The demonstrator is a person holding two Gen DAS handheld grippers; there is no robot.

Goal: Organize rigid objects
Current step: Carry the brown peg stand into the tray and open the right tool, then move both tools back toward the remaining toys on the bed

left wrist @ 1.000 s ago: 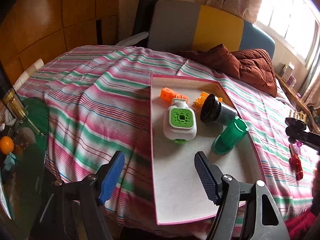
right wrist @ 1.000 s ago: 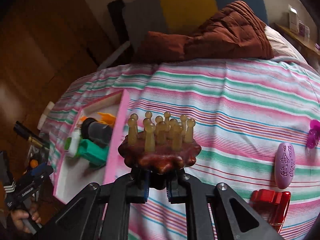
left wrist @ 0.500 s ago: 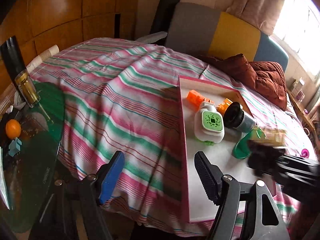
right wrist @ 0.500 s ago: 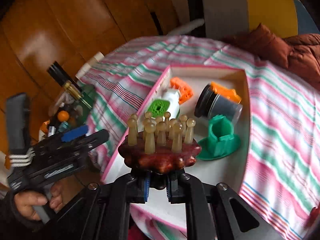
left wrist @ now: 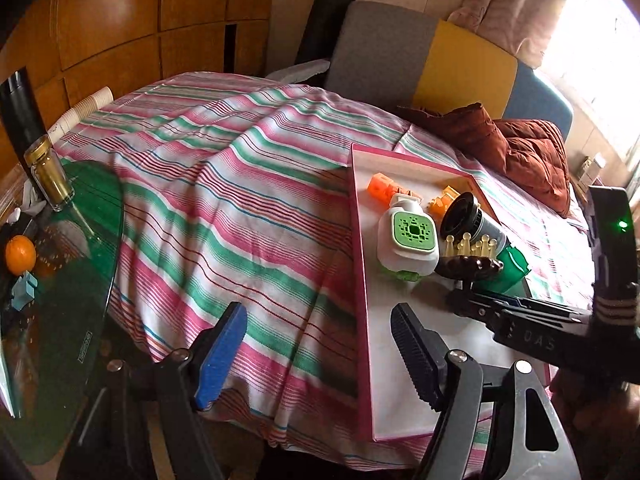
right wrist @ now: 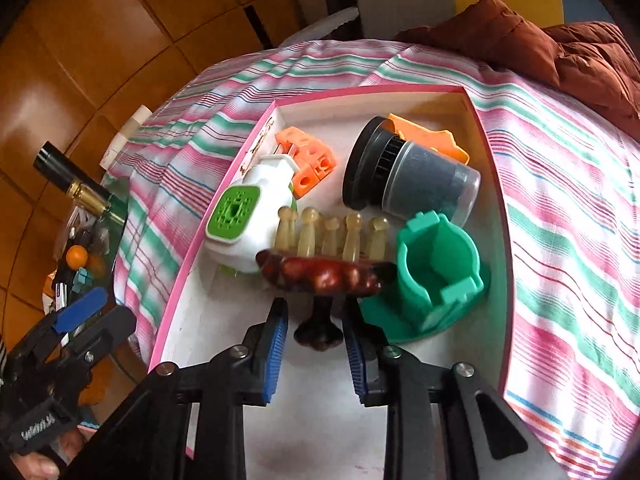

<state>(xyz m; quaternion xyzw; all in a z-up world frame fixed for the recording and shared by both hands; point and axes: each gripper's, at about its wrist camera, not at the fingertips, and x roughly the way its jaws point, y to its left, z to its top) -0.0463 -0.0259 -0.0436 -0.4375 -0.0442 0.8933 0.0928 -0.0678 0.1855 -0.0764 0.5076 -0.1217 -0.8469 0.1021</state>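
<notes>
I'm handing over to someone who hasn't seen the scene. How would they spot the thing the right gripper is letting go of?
Find the pink-rimmed tray on the striped bedspread. Near its middle, between the white and green device and the green holder, sits a dark reddish-brown massager, its knob between the opening jaws of the right gripper. Only it has a cluster of amber round-tipped pegs standing up from it.

Bed [left wrist: 224, 184] under a pink, green and white striped sheet. Lying straight on it: a shallow pink-rimmed tray [left wrist: 357, 240] near the foot edge, a rumpled rust-brown quilt [left wrist: 524, 156] up by the headboard.
</notes>
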